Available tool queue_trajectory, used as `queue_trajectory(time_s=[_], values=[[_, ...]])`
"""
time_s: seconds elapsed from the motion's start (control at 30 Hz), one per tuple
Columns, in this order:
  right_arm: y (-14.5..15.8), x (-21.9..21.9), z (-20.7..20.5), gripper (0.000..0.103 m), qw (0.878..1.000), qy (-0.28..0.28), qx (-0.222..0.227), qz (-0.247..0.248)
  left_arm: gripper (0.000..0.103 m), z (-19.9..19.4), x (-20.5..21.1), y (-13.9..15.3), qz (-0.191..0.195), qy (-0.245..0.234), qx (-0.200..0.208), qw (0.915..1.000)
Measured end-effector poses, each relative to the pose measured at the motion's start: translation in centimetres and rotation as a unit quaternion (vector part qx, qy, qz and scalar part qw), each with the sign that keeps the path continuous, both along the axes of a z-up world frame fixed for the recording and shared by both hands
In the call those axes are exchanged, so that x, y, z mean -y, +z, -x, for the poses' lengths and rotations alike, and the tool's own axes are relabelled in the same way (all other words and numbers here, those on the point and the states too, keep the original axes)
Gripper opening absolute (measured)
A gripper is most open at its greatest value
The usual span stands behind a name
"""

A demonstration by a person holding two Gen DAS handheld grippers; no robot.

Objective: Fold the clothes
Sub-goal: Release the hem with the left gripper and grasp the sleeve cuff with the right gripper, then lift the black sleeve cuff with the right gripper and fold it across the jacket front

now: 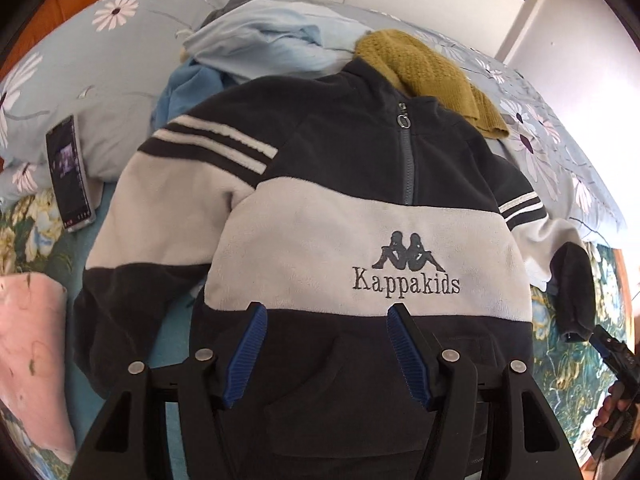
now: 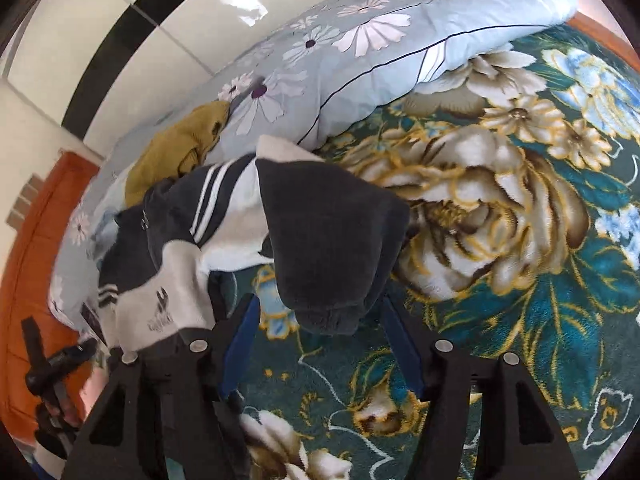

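Note:
A dark grey and white fleece pullover with a Kappakids logo lies face up on the bed, collar away from me. My left gripper is open, its blue pads hovering over the dark hem, holding nothing. In the right wrist view the pullover's dark sleeve cuff lies between the fingers of my right gripper, which is open around it. The right gripper also shows at the left wrist view's right edge, by the cuff.
A pile of clothes lies beyond the collar: a light blue garment and a mustard knit. A phone lies at left beside a floral pillow. A pink cloth is at near left. The floral teal blanket covers the bed.

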State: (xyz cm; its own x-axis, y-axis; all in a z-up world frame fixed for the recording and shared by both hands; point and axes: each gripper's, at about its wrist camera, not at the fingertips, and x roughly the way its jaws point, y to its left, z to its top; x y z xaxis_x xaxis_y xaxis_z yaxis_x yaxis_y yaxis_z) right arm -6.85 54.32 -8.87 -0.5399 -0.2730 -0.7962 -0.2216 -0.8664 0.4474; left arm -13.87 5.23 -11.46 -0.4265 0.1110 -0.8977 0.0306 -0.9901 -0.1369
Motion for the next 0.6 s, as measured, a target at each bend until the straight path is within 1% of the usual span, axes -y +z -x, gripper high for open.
queue_trajectory(time_s=[0.07,0.1,0.13,0.17,0.2,0.23,0.3,0.37,0.43,0.53,0.6], values=[[-1.2,1.5,0.9,0.064,0.999,0.016,0.009,-0.028,0.067,0.1,-0.8,0.5,0.004,-0.008,-0.005,0.9999],[-1.7,1.9,1.5,0.064,0.999,0.016,0.015,-0.028,0.067,0.2,-1.2,0.8,0.006,-0.011,-0.008,0.9999],[-2.1,2.2,2.0,0.057,0.999,0.016,0.022,-0.028,0.067,0.2,-1.5,1.1,0.008,-0.015,-0.011,0.9998],[-2.5,2.4,2.5,0.047,0.999,0.015,0.028,-0.028,0.067,0.2,-1.8,1.3,0.011,-0.018,-0.014,0.9997],[-2.5,2.1,2.6,0.030,0.999,0.010,0.033,-0.022,0.067,0.2,-1.9,1.5,0.014,-0.021,-0.018,0.9995],[-2.1,1.6,2.5,0.027,0.999,0.005,0.030,-0.011,0.067,0.2,-2.0,1.6,0.016,-0.023,-0.019,0.9994],[-0.9,-0.3,2.5,0.021,0.999,-0.002,0.006,0.033,0.067,0.3,-2.1,2.0,0.021,-0.028,-0.022,0.9991],[1.0,-3.1,2.9,0.019,0.998,-0.024,-0.023,0.057,0.067,0.5,-2.0,2.0,0.024,-0.027,-0.023,0.9991],[2.7,-6.7,3.2,0.019,0.995,-0.065,-0.046,0.067,0.067,0.9,-1.8,1.9,0.026,-0.023,-0.021,0.9992],[3.1,-11.7,4.4,0.019,0.989,-0.118,-0.046,0.080,0.067,1.5,-1.5,1.5,0.026,-0.016,-0.014,0.9994],[1.4,-14.1,5.5,0.019,0.984,-0.150,-0.017,0.090,0.067,1.8,-1.3,1.0,0.029,-0.013,-0.007,0.9995]])
